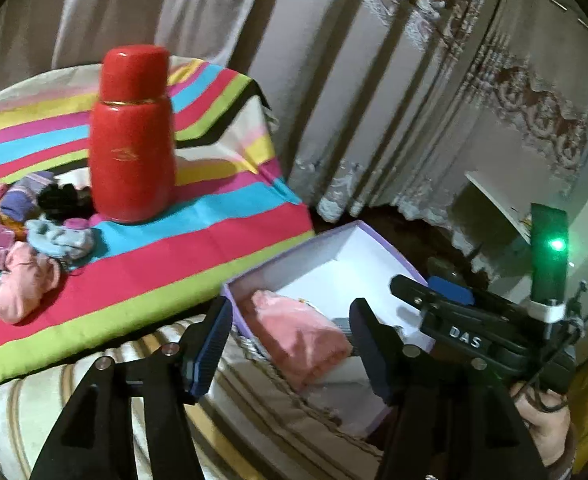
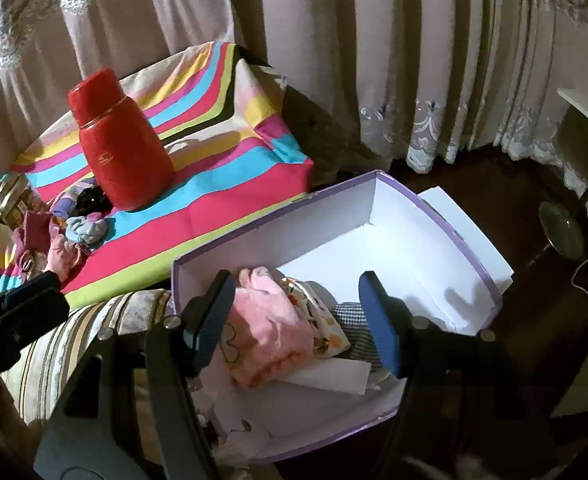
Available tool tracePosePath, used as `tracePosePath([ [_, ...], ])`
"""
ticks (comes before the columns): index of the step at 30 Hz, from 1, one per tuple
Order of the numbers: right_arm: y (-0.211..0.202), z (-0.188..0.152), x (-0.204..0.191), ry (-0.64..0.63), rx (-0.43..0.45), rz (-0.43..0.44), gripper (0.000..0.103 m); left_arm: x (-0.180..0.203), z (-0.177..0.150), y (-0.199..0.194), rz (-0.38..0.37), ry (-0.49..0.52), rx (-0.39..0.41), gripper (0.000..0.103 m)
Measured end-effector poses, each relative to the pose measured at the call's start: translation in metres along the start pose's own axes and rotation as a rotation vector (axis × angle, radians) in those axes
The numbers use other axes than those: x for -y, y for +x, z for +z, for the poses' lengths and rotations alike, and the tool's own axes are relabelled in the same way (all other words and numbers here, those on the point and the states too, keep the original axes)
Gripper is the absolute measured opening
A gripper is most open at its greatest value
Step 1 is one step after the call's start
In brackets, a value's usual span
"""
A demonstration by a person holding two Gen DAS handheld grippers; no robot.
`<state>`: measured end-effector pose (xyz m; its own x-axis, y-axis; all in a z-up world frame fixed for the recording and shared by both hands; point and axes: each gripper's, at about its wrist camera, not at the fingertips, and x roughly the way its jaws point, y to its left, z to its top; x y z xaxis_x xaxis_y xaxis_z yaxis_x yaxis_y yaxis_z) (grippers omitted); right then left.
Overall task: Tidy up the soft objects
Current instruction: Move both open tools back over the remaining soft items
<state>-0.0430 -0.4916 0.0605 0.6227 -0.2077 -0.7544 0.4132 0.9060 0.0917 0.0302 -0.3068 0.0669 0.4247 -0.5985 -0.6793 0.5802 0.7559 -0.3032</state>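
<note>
A purple-edged box point(image 2: 414, 232) with a white inside rests on a striped cushion. A folded pink cloth point(image 2: 269, 328) lies in it, beside a white patterned cloth point(image 2: 326, 320) and a checked piece point(image 2: 354, 316). My right gripper point(image 2: 298, 320) hangs open above the pink cloth, and its pads do not press on it. My left gripper point(image 1: 291, 344) is open too, over the box's near corner and the pink cloth point(image 1: 302, 336). Several small socks lie in a pile on the striped blanket: pink point(image 1: 25, 280), light blue point(image 1: 61, 240), purple point(image 1: 21, 196) and black point(image 1: 61, 200).
A tall red flask point(image 1: 133, 136) stands on the striped blanket point(image 1: 197, 248), just behind the sock pile. Curtains hang behind everything. Dark floor lies to the right of the box. A white shelf edge point(image 2: 586, 108) is at the far right.
</note>
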Motion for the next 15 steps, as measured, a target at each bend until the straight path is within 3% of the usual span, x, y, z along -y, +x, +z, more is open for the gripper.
tracePosePath([
  [7, -0.003, 0.000, -0.027, -0.080, 0.012, -0.001, 0.068, -0.011, 0.004, -0.018, 0.165, 0.050, 0.073, 0.071],
  [15, -0.009, -0.002, -0.072, -0.183, 0.023, 0.057, 0.070, -0.062, 0.007, -0.036, 0.297, 0.026, 0.063, 0.072],
])
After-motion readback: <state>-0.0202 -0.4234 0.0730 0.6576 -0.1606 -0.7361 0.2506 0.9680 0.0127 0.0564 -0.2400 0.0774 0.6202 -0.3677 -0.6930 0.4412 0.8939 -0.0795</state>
